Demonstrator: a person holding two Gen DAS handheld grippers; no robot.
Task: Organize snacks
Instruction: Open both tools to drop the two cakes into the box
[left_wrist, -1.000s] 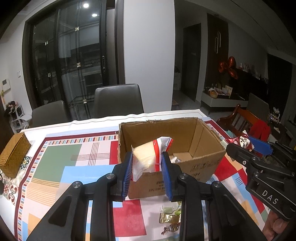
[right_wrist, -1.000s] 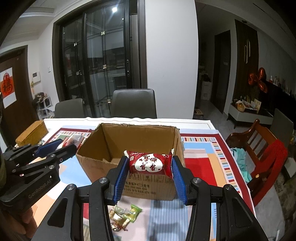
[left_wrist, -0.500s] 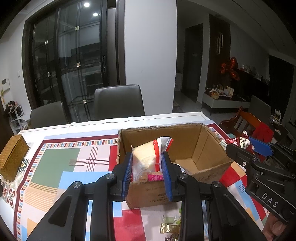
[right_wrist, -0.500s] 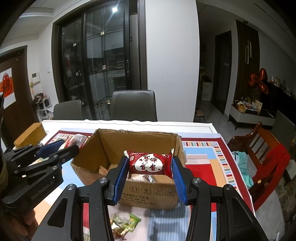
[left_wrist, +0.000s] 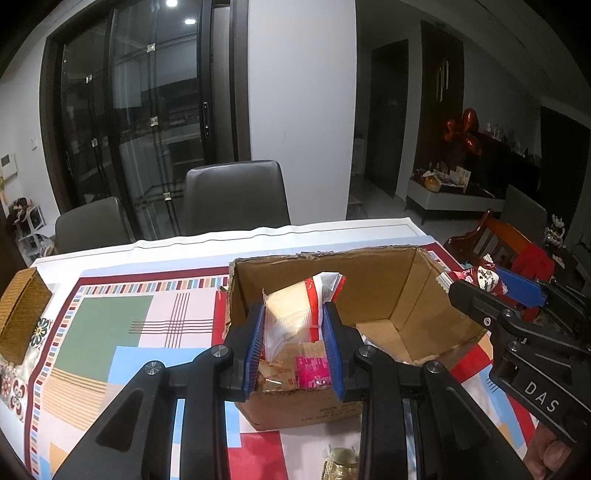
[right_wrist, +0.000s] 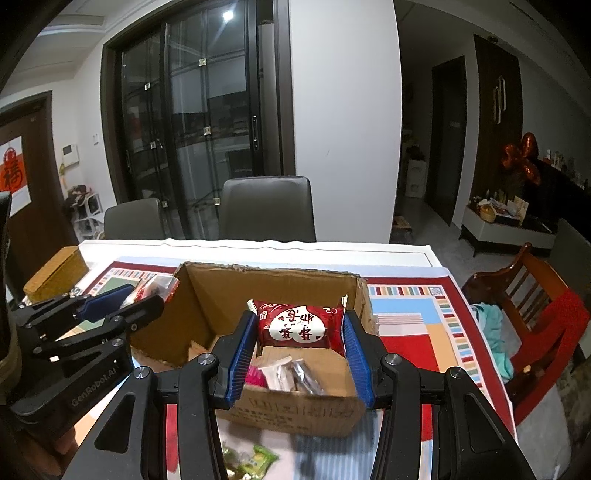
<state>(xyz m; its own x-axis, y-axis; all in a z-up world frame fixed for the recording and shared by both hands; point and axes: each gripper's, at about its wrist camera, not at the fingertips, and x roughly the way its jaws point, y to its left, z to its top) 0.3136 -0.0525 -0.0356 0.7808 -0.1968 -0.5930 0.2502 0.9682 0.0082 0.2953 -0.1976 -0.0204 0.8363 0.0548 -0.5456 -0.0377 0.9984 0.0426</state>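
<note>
left gripper (left_wrist: 294, 345) clamping clear packet (left_wrist: 291, 314), cardboard box (left_wrist: 406, 295)

I'm working in a home's dining room: a patterned cloth (left_wrist: 110, 332) covers the surface, grey dining chairs (right_wrist: 267, 208) face dark glass doors (right_wrist: 192, 147), with a sideboard of ornaments (right_wrist: 509, 221) beyond.

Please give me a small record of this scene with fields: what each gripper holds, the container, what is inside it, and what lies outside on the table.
left gripper: shut on clear-and-red snack bag, above the box
right gripper: shut on red snack packet, above the box
container: open cardboard box on patterned tablecloth
inside the box: pink packet, other small wrapped snacks
outside the box: green and gold candies at its near side; woven box far left
</note>
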